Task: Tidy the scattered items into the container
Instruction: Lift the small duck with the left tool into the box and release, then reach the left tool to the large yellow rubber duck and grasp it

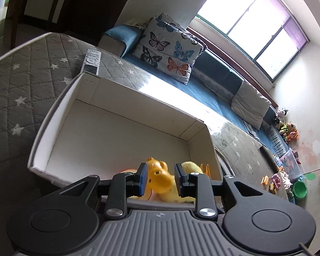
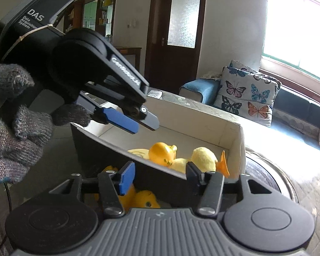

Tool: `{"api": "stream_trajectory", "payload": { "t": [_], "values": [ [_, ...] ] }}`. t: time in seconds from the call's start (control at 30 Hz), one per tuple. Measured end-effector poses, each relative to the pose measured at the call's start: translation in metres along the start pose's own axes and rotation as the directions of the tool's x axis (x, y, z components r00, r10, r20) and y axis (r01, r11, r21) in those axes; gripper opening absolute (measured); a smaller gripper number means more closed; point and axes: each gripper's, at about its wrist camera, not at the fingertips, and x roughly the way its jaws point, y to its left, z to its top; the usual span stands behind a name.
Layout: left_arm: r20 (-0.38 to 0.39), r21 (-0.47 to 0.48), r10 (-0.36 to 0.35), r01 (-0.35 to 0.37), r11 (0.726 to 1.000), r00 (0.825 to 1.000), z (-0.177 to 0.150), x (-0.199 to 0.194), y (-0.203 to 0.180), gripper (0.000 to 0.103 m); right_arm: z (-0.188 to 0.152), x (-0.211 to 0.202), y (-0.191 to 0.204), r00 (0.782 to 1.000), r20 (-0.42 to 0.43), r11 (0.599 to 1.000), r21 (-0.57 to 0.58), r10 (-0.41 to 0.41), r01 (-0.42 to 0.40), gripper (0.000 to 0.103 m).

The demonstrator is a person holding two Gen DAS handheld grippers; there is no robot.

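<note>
The container is a box with white inner walls [image 1: 121, 98] [image 2: 234, 136] on a grey starred quilt. An orange-yellow rubber toy [image 1: 160, 179] [image 2: 162, 152] and a pale yellow plush duck [image 1: 192, 166] [image 2: 202, 157] lie inside near its front wall. My left gripper [image 1: 161, 170] [image 2: 146, 127] hovers over the box, held by a gloved hand [image 2: 10, 128]; it is open with nothing between its blue pads. My right gripper [image 2: 160, 167] is open at the box's near wall. Another yellow toy [image 2: 147, 200] shows low behind its fingers, outside the box and partly hidden.
A grey remote control [image 1: 91, 60] [image 2: 154, 93] lies on the quilt beyond the box. A butterfly cushion [image 1: 168, 49] [image 2: 245, 91] sits on the blue sofa behind. Several toys and a green cup [image 1: 299, 189] are scattered at the far right.
</note>
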Motion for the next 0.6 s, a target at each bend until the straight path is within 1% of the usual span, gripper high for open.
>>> {"api": "stream_trajectory", "payload": {
  "t": [0.17,0.23,0.3,0.4,0.6],
  "values": [
    [0.015,0.025,0.022,-0.022,0.999,1.0,-0.014,-0.015,-0.002,0.03,-0.011,-0.013,0.004,1.0,-0.008,1.0,0.009,0.0,0.0,0.064],
    [0.015,0.024,0.025,-0.025,0.999,1.0,-0.02,-0.02,-0.001,0.03,-0.017,-0.024,0.011,1.0,-0.01,1.0,0.016,0.001,-0.001,0.07],
    [0.011,0.019,0.033,-0.033,0.999,0.999,-0.025,-0.023,0.001,0.03,-0.02,-0.026,0.012,1.0,-0.011,1.0,0.019,0.006,-0.005,0.071],
    [0.006,0.009,0.044,-0.044,0.999,0.999,-0.034,-0.028,0.004,0.03,-0.023,-0.029,0.015,1.0,-0.014,1.0,0.024,0.012,-0.011,0.077],
    [0.014,-0.004,0.075,-0.075,0.997,0.997,-0.046,-0.038,0.013,0.03,-0.028,-0.03,0.019,0.999,-0.029,0.999,0.025,0.025,-0.025,0.077]
  ]
}}
